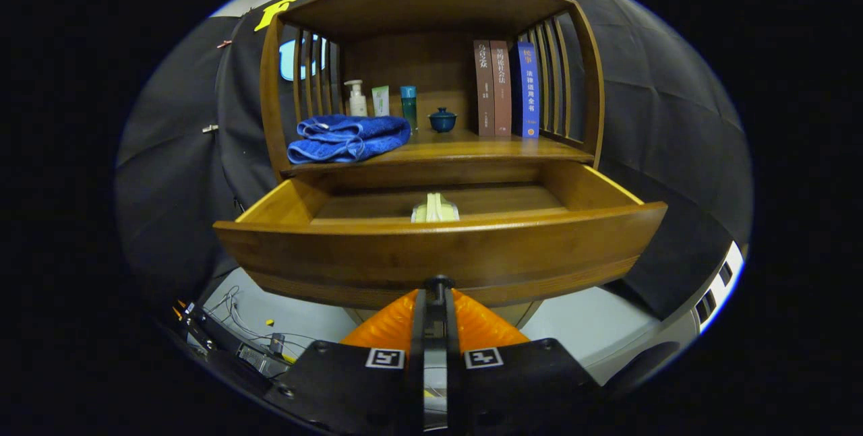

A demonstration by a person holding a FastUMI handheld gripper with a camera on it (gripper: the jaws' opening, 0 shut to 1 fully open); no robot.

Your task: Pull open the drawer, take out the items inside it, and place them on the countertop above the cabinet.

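Hand-held gripper [437, 288] clamped on open drawer [438, 251] knob [439, 282].

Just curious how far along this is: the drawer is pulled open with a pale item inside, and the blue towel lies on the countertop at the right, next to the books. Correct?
Nearly. The gripper view shows the blue towel at the left of the countertop, across from the books.

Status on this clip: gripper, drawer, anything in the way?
Gripper shut on small dark drawer knob. Wooden drawer pulled open, pale folded item inside. Blue towel on countertop.
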